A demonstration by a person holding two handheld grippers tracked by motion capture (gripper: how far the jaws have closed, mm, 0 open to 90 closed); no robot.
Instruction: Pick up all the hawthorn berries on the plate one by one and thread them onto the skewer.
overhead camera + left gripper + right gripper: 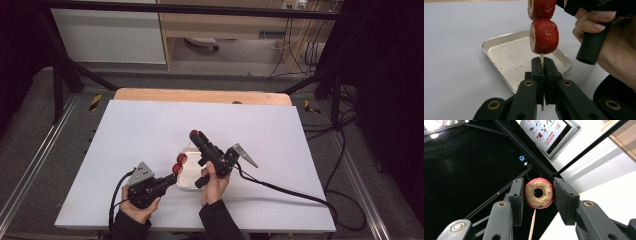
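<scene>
Over one tray [189, 182], left claw [170, 181] gripping skewer [542, 60], two berries [544, 36], right claw [196, 135] gripping third [539, 193]

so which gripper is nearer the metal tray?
Left. The left gripper sits at the tray's near-left edge, jaws shut on a skewer with two red pieces. The right gripper is beyond the tray's far edge, holding a red ring.

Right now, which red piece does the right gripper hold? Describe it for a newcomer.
On the white table, find the metal tray. Beyond it, the right gripper pinches one red holed fruit piece. Its two neighbours sit threaded on the left gripper's skewer.
</scene>
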